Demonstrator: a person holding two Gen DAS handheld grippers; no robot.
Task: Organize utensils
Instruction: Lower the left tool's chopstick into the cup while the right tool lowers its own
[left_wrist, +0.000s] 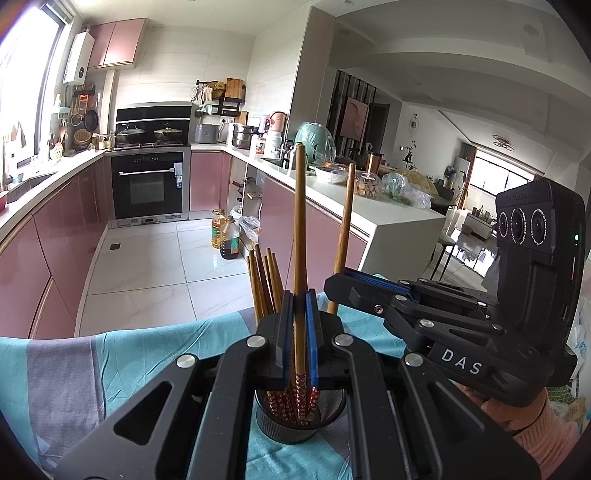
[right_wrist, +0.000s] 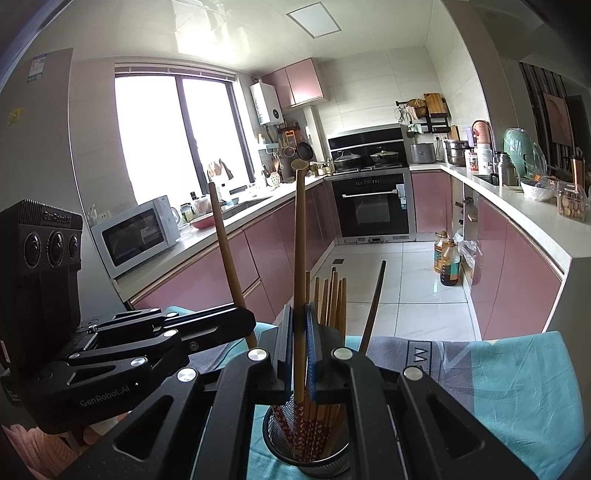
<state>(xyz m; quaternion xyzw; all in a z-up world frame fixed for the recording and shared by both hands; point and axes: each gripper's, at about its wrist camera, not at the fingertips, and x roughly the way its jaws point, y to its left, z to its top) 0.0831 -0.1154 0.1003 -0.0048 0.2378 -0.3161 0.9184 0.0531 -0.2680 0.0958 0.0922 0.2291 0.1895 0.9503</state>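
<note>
Left wrist view looks down its own 2 fingers at a black mesh holder (left_wrist: 295, 421) standing on a teal and grey cloth (left_wrist: 122, 354). The left gripper (left_wrist: 300, 325) has its blue-padded jaws closed tight on 1 long wooden chopstick (left_wrist: 300, 229), which stands nearly upright with its red patterned end down inside the holder. A bundle of other chopsticks (left_wrist: 264, 280) leans out of the holder just left of the jaws. At right, the right gripper (left_wrist: 334, 286) reaches in from the side, held by a hand (left_wrist: 517, 410) in a pink sleeve; its jaws are pinched on a second wooden stick (left_wrist: 343, 236) that rises beside the first.

Right wrist view shows the same arrangement from the other side. The right gripper (right_wrist: 300, 328) is clamped on its upright stick (right_wrist: 300, 240), whose lower end sits among the red patterned chopstick ends in the mesh holder (right_wrist: 306, 443). The left gripper (right_wrist: 251, 325) comes in from the left, closed on its own chopstick (right_wrist: 225, 251), which tilts slightly leftward. The bundle of chopsticks (right_wrist: 330, 299) stands just right of the jaws, and 1 dark stick (right_wrist: 375, 302) leans out to the right. The cloth (right_wrist: 517, 387) covers the surface under the holder.
</note>
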